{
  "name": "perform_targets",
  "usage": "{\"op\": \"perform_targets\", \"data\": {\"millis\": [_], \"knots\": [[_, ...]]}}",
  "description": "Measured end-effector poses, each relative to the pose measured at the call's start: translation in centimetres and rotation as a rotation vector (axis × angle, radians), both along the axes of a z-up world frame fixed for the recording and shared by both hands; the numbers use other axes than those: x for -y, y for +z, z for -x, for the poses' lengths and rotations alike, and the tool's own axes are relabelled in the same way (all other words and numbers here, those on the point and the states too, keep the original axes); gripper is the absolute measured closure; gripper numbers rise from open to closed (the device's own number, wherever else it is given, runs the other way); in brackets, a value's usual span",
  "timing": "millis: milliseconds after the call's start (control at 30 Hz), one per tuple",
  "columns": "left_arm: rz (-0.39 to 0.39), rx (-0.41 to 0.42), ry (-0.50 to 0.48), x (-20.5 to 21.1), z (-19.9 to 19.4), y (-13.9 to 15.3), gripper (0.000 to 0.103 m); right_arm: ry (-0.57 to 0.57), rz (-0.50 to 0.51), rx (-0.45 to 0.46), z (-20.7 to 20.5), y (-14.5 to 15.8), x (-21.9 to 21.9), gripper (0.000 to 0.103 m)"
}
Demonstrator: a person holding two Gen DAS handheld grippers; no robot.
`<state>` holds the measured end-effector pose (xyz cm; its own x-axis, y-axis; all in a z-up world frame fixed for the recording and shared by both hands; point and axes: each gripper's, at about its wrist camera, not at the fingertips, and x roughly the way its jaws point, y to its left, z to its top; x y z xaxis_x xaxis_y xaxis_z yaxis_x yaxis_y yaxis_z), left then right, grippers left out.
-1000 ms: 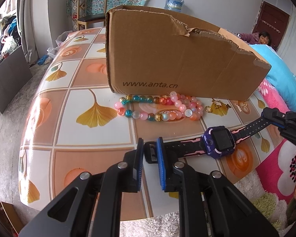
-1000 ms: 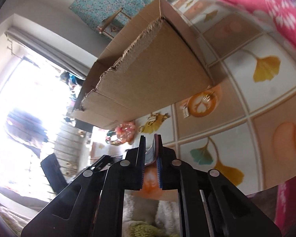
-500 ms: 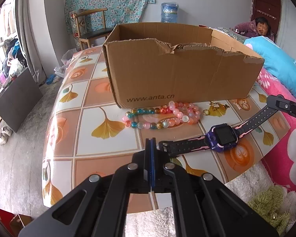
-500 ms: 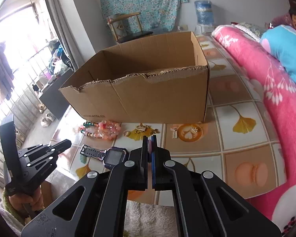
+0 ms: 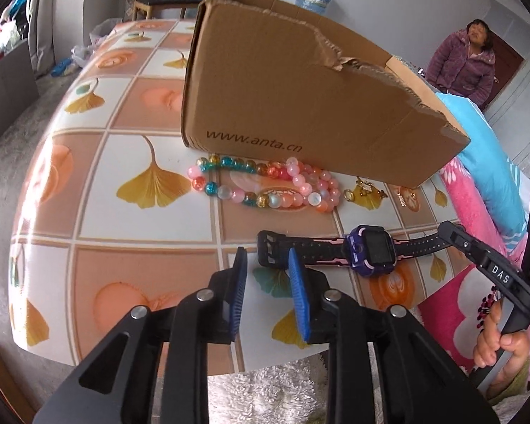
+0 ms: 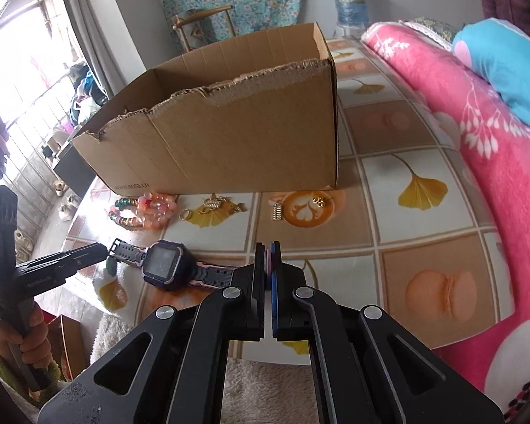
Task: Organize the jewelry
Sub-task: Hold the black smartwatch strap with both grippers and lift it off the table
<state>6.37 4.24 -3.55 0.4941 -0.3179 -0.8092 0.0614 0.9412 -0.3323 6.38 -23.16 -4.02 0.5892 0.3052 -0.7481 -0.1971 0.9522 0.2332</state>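
A purple child's watch (image 5: 374, 251) with a black-and-pink strap lies along the tiled table's (image 5: 123, 212) near edge. My left gripper (image 5: 266, 261) hangs low over its buckle end. Its jaws are opening, and the strap end sits between the blue pads without being pressed. My right gripper (image 6: 269, 254) is shut on the other strap end, a pink sliver showing between its pads; the left wrist view shows the right gripper (image 5: 445, 228) on that strap tip. Bead bracelets (image 5: 265, 187) and gold charms (image 5: 365, 190) lie before the cardboard box (image 5: 300, 99).
A gold ring (image 6: 184, 215) and small earrings (image 6: 277, 212) lie on the tiles by the box front. A pink blanket (image 6: 494, 141) and blue pillow border the table's right side. A person (image 5: 466, 63) stands behind the box. White fluffy fabric lies below the near edge.
My left jaws closed on nothing beside the strap, then spread again around its buckle end as the gripper dipped back toward the watch. My right gripper rolled upright, still shut on the strap.
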Motion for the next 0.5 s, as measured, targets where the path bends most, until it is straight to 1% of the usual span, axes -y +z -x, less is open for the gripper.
{"op": "perform_targets", "data": {"millis": [67,267,333,400,500], "knots": [[0.024,-0.01,0.002,-0.1,-0.3,-0.2,0.08,0.003,-0.001,-0.007,-0.2,-0.2,0.1,0.102],[0.06,-0.015,0.002,-0.2,-0.8,-0.2,0.08,0.009,-0.01,-0.031,-0.5,-0.8,0.3,0.102],[0.061,0.005,0.003,0.0,-0.6,0.0,0.08,0.009,-0.014,-0.035,-0.5,-0.8,0.5,0.102],[0.063,0.048,-0.008,0.2,-0.1,0.5,0.08,0.01,-0.02,-0.037,-0.6,-0.9,0.6,0.102],[0.075,0.074,-0.023,0.3,0.2,0.8,0.08,0.01,-0.02,-0.04,-0.6,-1.0,0.6,0.102]]}}
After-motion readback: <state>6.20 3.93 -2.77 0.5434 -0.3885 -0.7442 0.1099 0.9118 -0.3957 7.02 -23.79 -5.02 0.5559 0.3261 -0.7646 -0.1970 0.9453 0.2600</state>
